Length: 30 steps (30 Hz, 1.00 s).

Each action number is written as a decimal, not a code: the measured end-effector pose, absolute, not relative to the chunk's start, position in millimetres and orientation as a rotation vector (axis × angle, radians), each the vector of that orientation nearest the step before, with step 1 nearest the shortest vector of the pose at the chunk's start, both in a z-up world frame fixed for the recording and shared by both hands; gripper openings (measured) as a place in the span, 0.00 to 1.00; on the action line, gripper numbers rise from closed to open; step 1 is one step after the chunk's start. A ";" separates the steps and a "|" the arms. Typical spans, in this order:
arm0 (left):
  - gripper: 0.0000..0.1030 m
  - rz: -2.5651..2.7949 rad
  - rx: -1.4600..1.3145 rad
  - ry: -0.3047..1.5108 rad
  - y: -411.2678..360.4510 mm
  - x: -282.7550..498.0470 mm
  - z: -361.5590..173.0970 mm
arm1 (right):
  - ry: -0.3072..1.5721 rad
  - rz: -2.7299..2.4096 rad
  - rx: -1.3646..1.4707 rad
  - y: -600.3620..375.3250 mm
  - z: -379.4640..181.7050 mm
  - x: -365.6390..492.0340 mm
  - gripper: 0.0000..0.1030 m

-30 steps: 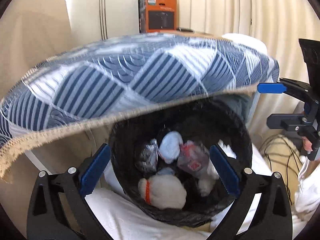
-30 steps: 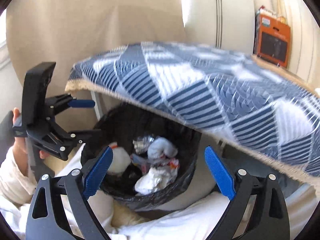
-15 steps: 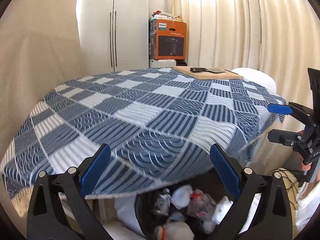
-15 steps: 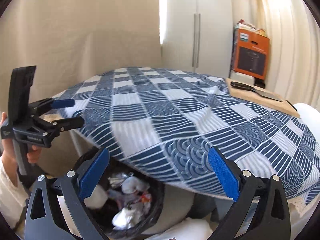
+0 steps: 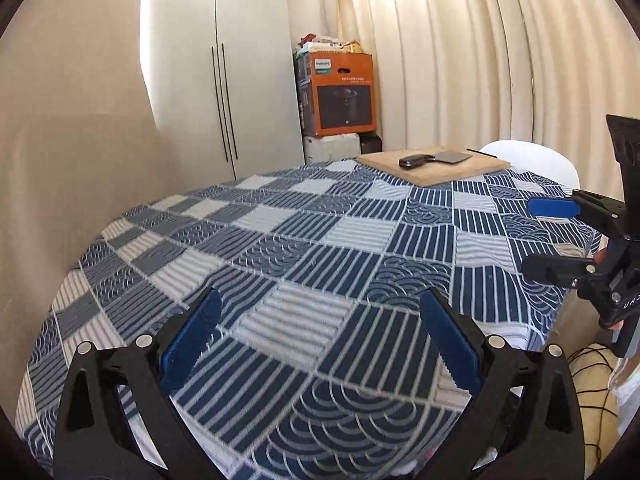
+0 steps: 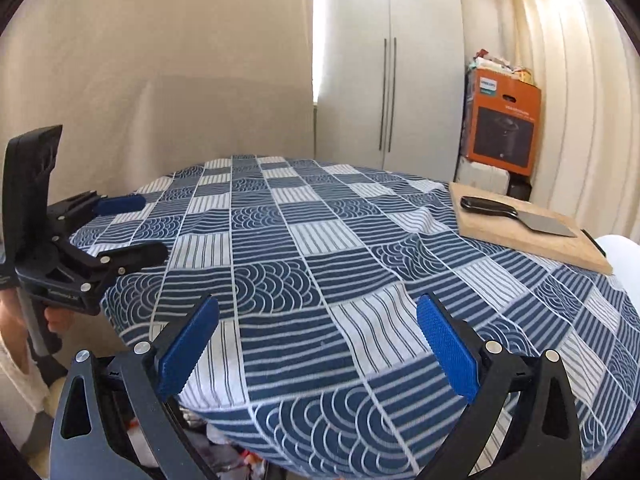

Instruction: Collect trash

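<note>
**Both grippers empty above the table**

The left gripper [image 5: 320,336] and right gripper [image 6: 318,338] were held spread, with nothing between the jaws. A snag on the cloth [image 5: 320,248] or a knock against the knife [image 6: 516,214] was judged possible if either were lowered carelessly. The trash [image 6: 224,450] was glimpsed at the right view's lower edge, crumpled, pale and half hidden under the table.

Knife [image 5: 434,159] on board [image 5: 440,170] at table's [image 5: 280,248] far right, box [image 5: 340,94] behind, wardrobe [image 5: 224,80] left of box
</note>
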<state>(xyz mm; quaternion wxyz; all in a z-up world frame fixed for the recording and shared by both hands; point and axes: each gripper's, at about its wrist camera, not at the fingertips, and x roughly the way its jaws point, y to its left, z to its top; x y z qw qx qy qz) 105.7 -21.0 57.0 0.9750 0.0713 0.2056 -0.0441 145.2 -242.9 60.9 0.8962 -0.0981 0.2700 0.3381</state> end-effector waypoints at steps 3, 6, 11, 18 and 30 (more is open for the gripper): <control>0.94 -0.080 0.145 0.394 -20.0 115.8 60.7 | 0.519 0.680 -0.218 -234.3 63.1 157.5 0.92; 0.94 -0.095 0.107 0.432 -13.2 129.8 63.1 | 0.520 0.679 -0.210 -231.1 60.7 169.7 0.92; 0.94 -0.069 0.096 0.450 -1.6 144.0 62.0 | 0.551 0.678 -0.220 -219.4 56.1 193.3 0.92; 0.94 -0.115 0.064 0.455 15.7 163.3 58.6 | 0.582 0.711 -0.177 -206.2 50.0 223.3 0.92; 0.94 -0.124 0.078 0.480 11.7 161.5 52.7 | 0.620 0.739 -0.250 -189.5 39.8 219.6 0.92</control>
